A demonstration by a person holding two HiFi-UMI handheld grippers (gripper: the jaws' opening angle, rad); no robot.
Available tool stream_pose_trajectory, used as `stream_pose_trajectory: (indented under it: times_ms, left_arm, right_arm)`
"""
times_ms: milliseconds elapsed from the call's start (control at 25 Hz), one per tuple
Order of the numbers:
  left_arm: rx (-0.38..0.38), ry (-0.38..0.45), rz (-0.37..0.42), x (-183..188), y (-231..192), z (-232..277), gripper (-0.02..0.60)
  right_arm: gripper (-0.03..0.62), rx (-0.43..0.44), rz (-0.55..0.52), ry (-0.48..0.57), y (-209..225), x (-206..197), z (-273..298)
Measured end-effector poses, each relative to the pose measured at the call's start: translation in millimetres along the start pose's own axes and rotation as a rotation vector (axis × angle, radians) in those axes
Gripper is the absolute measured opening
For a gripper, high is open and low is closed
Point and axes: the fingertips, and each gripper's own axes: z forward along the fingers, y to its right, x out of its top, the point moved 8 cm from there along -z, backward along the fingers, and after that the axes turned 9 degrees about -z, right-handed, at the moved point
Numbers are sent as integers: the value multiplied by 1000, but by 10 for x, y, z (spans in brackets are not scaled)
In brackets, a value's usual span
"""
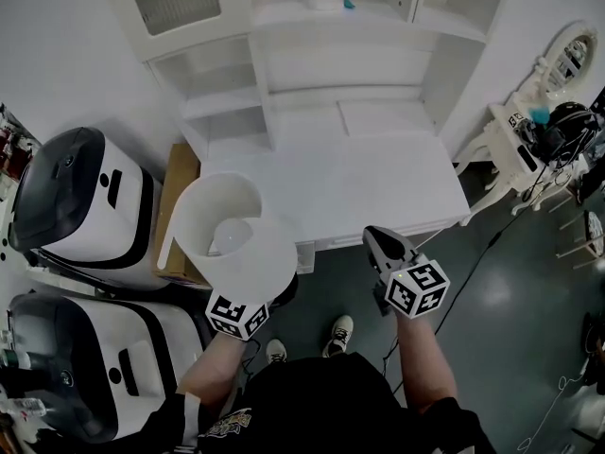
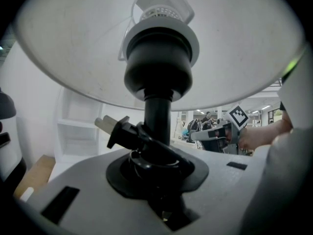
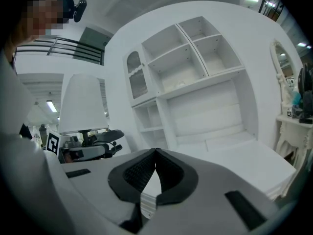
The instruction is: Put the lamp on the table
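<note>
The white table (image 1: 378, 192) fills the middle of the head view, its top bare, with a shelf unit (image 1: 284, 74) rising along its far side. Two bulky white-and-black machines (image 1: 85, 206) stand at the left of the frame, and a cardboard box (image 1: 175, 197) is wedged between them and the table's left end. The lamp (image 1: 236, 230) is not yet down. It hangs in the lower left of the frame, its wide white shade overlapping the table's near left corner. The left gripper (image 2: 159, 173) has its jaws clamped on the lamp's black stem, where the cord is bundled with the plug (image 2: 115, 129) sticking out to the left. The right gripper (image 3: 155, 160) holds nothing; its jaws are pressed together, pointing at the table's front edge. This looks like the carry step. The next move probably calls for bringing the lamp in over the front edge, keeping it upright, and lowering it onto the bare middle of the top. The shade is the widest part, so the shelf uprights at the upper left are the likeliest thing to clip. The centre and right offer far more room.
</note>
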Motion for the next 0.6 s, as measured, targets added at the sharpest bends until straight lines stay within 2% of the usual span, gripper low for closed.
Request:
stream_pose_trajectory:
  times_ms: [600]
  left_arm:
    - [66,23,-4,-8,211,545,94]
  right_arm:
    - [25,62,23,-1,691,20,80]
